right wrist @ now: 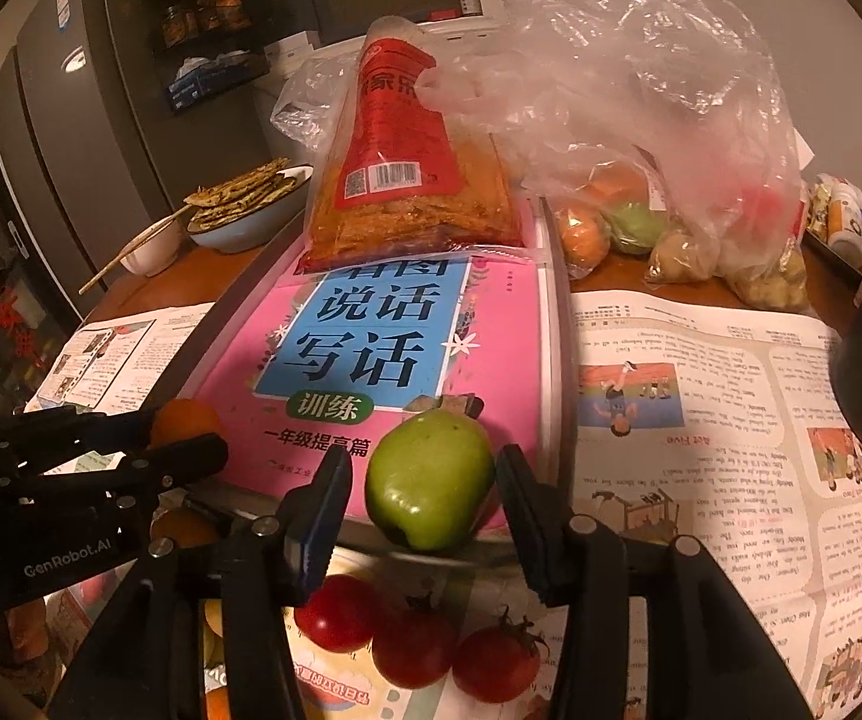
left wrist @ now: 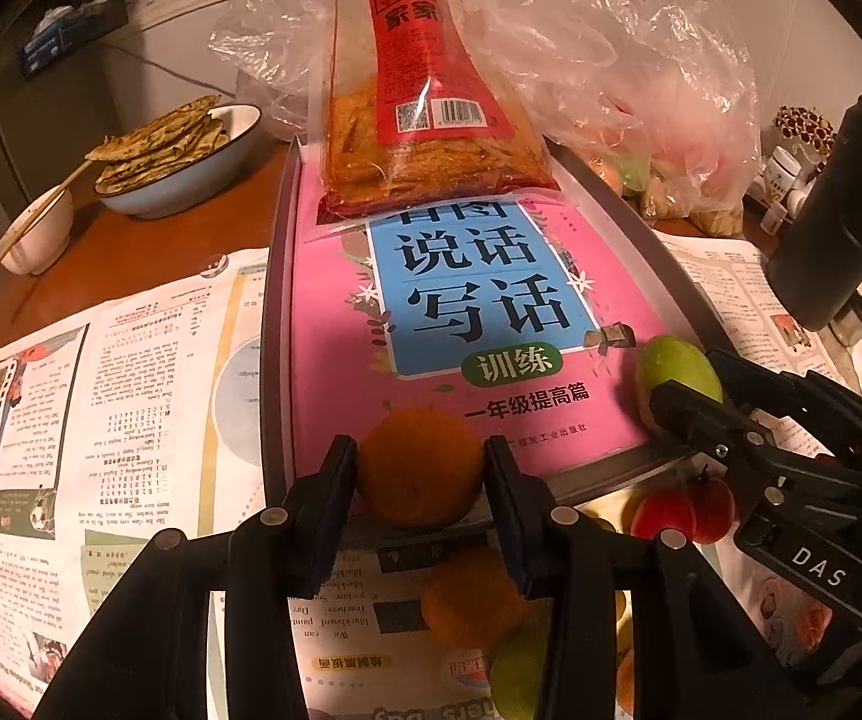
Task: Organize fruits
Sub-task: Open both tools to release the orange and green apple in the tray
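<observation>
Two tools, each w/ one fruit over the pink book (left wrist: pixel 478 324). Left tool (left wrist: pixel 422 474) pinches the orange (left wrist: pixel 422 474); right tool (right wrist: pixel 425 480) stands spread round the green fruit (right wrist: pixel 431 480), prob. setting both down there.

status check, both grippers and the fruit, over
Left hand-held gripper around round orange fruit. Right hand-held gripper astride green apple, pads clear. Both on pink book.

Between the fingers of the black left gripper (left wrist: pixel 422 468) sat an orange fruit (left wrist: pixel 422 474); the black right gripper (right wrist: pixel 425 498) framed a green fruit (right wrist: pixel 431 477). Ahead of both lay a pink book (left wrist: pixel 335 360) with a blue panel and black characters, and beyond it a red-labelled packet (left wrist: pixel 425 114) with orange-brown contents. Below the right gripper lay three red tomatoes (right wrist: pixel 416 648) on white newspaper (right wrist: pixel 730 420) with coloured pictures.
</observation>
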